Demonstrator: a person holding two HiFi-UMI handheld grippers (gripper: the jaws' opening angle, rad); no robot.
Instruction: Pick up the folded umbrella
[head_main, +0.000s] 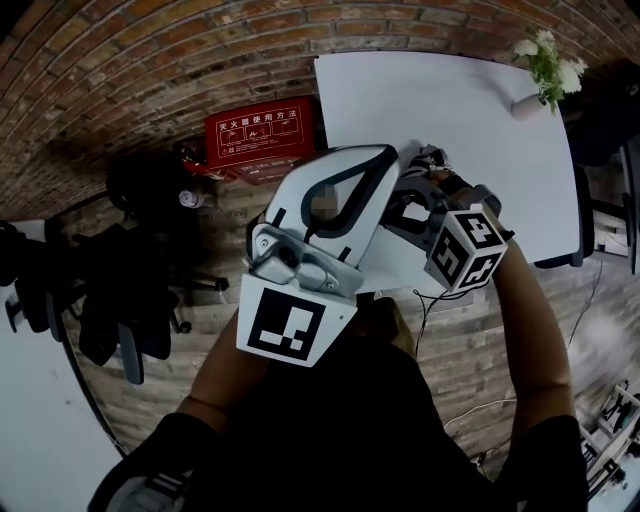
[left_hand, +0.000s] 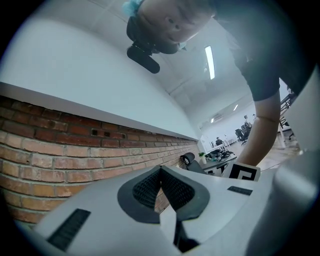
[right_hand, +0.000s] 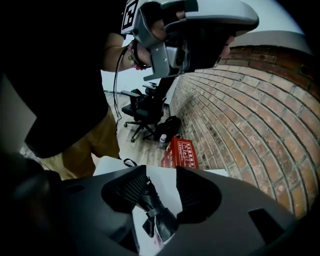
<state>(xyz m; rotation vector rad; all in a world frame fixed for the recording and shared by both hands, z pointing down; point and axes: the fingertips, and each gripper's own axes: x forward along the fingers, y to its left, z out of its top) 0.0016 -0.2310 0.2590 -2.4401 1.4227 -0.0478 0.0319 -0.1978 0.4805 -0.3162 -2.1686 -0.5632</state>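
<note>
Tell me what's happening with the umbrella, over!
Left gripper shut, empty. Right gripper open, umbrella between its jaws on the table. Flower vase well clear.

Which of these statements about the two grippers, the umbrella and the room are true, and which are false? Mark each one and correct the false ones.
1. The right gripper has its jaws apart, with the folded umbrella between them. True.
2. The umbrella lies on a white table. True.
3. The red box stands on the table. False: it sits on the floor, by the brick wall.
4. The left gripper holds the umbrella. False: its jaws are together with nothing between them, and it faces the brick wall.
5. A vase of flowers stands on the table. True.
</note>
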